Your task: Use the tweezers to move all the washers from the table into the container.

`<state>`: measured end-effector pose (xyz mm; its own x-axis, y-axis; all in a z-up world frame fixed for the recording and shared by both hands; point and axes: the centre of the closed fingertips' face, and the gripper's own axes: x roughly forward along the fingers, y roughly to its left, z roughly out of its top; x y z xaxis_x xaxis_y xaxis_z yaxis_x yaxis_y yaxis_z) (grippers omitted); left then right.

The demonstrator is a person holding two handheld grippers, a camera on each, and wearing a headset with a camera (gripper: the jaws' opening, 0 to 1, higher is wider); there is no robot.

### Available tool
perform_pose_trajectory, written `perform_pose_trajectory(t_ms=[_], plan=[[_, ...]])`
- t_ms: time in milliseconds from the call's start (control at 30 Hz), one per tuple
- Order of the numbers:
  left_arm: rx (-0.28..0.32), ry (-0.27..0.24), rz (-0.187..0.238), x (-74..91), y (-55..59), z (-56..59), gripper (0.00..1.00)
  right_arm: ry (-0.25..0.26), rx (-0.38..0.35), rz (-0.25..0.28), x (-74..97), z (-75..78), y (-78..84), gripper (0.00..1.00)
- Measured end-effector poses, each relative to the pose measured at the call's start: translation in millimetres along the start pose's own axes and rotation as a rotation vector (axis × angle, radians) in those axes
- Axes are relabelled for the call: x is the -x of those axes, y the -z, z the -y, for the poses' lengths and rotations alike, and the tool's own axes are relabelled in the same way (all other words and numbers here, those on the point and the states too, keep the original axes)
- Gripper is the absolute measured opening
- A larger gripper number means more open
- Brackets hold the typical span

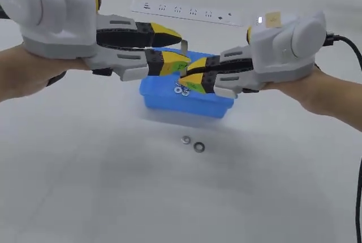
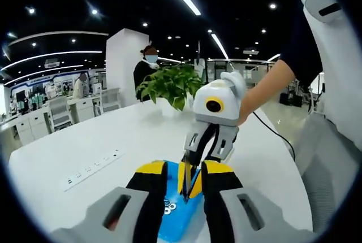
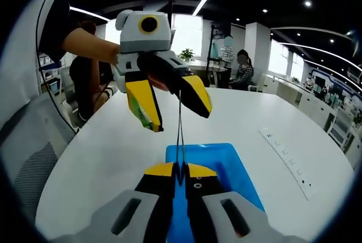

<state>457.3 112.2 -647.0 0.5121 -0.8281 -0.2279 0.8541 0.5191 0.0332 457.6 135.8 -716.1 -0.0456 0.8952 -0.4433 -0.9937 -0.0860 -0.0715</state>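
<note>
right gripper (image 3: 181,168) pressing its jaws together on tweezers (image 3: 180,150) | left gripper (image 3: 181,121) holding jaws apart around their far end | two washers (image 1: 198,147) lying on table (image 1: 113,192); more sitting inside blue container (image 1: 169,102)

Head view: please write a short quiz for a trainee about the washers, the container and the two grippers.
1. True or false: the left gripper is open.
2. How many washers lie on the table in front of the blue container?
3. The right gripper is: A open and holding nothing; B shut on the tweezers; C resting flat on the table.
Key: 1 true; 2 two; 3 B.
</note>
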Motion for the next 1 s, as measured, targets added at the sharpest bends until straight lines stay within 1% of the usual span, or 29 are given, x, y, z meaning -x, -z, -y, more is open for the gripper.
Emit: perform_pose_trajectory(t_ms=[33,100,133,200,267,333,400,467,533,567,600,633,667,700,733,800,833,933,967,1000], plan=[[-0.002,0.008,-0.003,-0.7,1.6,-1.8,0.25,-0.005,0.003,-0.003,0.0,-0.8,0.2,0.07],[-0.022,0.025,-0.027,-2.4,4.8,-0.5,0.20,-0.005,0.007,-0.006,0.3,-1.7,0.1,0.07],[-0.038,0.031,-0.037,-4.1,4.4,2.5,0.20,-0.006,0.007,-0.006,0.6,-2.2,-0.1,0.07],[-0.034,0.035,-0.032,-5.2,1.6,5.1,0.19,-0.007,0.007,-0.007,1.4,-2.3,-0.5,0.07],[-0.020,0.057,-0.022,-5.7,-1.3,8.2,0.14,-0.008,0.006,-0.004,2.2,-2.3,-1.2,0.07],[-0.023,0.072,-0.026,-6.0,-0.8,6.7,0.11,-0.011,0.003,-0.003,2.6,-2.5,-1.4,0.07],[-0.039,0.078,-0.032,-5.9,-0.6,4.1,0.08,-0.014,0.002,-0.002,2.9,-3.1,-1.4,0.07],[-0.026,0.097,-0.023,-6.1,-3.7,7.2,0.08,-0.024,-0.003,0.006,3.3,-5.4,-2.4,0.07],[-0.054,0.114,-0.025,-5.3,-3.9,10.5,0.07,-0.027,0.000,0.007,4.1,-6.2,-2.8,0.07],[-0.091,0.124,-0.031,-5.4,-3.7,12.5,0.07,-0.028,0.003,0.005,4.7,-6.1,-2.2,0.07],[-0.170,0.111,-0.033,-6.2,-4.9,10.6,0.06,-0.026,0.003,0.005,5.1,-5.8,-2.0,0.07],[-0.141,0.125,-0.033,-7.3,-4.9,15.6,0.06,-0.021,0.002,0.005,5.7,-4.6,-1.9,0.07],[-0.151,0.125,-0.033,-7.9,-5.4,15.7,0.06,-0.020,0.002,0.007,6.8,-3.9,-1.8,0.07],[-0.175,0.126,-0.036,-8.8,-4.9,14.8,0.06,-0.018,0.002,0.007,7.2,-3.6,-1.6,0.07],[-0.174,0.135,-0.039,-9.3,-4.3,15.9,0.05,-0.017,0.009,0.004,8.1,-3.7,-1.0,0.07],[-0.173,0.137,-0.037,-9.6,-4.3,15.6,0.05,-0.018,0.010,-0.001,9.5,-5.4,-0.3,0.07],[-0.159,0.138,-0.032,-10.2,-4.7,15.6,0.05,-0.017,0.010,-0.002,10.3,-5.9,-0.3,0.08],[-0.151,0.135,-0.019,-11.7,-5.5,15.0,0.05,-0.007,-0.004,-0.010,12.9,-5.2,0.2,0.08],[-0.156,0.135,-0.018,-12.5,-5.3,14.8,0.05,0.006,0.012,-0.021,14.1,-3.9,0.9,0.09],[-0.156,0.135,-0.018,-12.9,-5.4,14.5,0.05,0.006,0.010,-0.024,14.5,-4.1,1.0,0.09]])
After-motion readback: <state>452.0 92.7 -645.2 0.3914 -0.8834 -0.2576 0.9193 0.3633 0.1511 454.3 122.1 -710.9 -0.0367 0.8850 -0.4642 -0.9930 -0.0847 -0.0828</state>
